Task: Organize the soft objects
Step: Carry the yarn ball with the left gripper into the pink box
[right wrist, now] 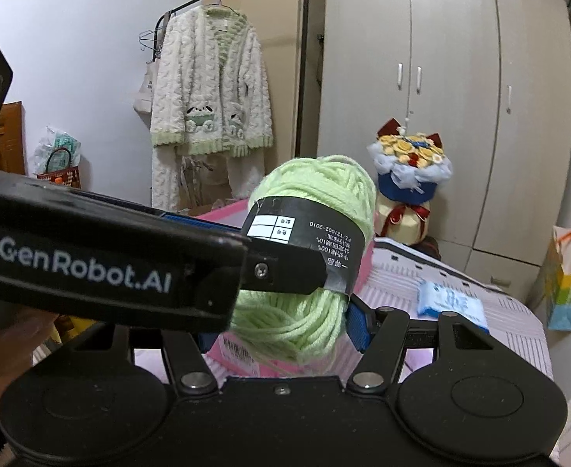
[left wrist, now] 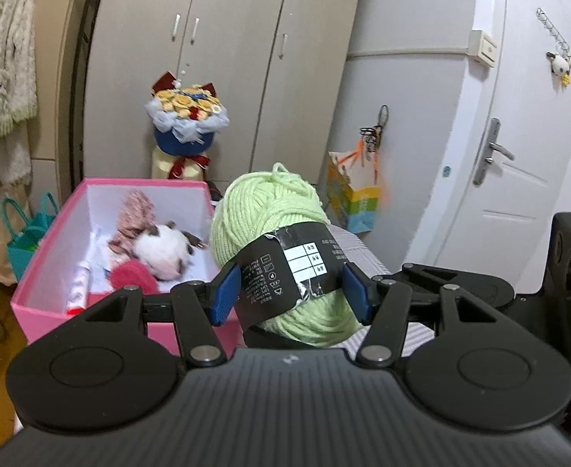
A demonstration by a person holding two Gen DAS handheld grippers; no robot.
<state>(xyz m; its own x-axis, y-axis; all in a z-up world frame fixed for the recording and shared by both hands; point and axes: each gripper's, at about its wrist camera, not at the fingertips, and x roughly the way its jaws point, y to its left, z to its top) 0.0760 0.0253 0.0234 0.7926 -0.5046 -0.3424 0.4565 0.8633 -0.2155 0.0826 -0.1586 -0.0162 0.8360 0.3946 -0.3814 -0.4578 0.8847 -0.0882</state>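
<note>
The left claw (left wrist: 291, 292) pinches a ball of pale green yarn (left wrist: 270, 210) across its black paper label (left wrist: 285, 268), the blue pads (left wrist: 223, 292) pressed against the band on either side. The right claw (right wrist: 281, 323) grips the same yarn ball lower down, its right pad against the strands below the label while its other pad is hidden behind the left claw's finger, which crosses in front of it. So the skein hangs in the air between the two claws, clear of any surface.

Ahead and to the left of the left claw sits an open pink box (left wrist: 51, 241), and it already holds several soft things: a white and brown plush toy (left wrist: 164, 251), a pinkish knitted piece (left wrist: 135, 214) behind it, and a red fuzzy item (left wrist: 133, 278) in front (a slim tube-like object lies along the left wall too). Those look sorted.

To the right of the right claw, on the striped pink bed cover (right wrist: 511, 311), a blue and white packet (right wrist: 453, 303) lies out; I cannot tell whether it belongs to the job.

My reading is that the task is well along, with the yarn in transit and its drop into the box yet to come
</note>
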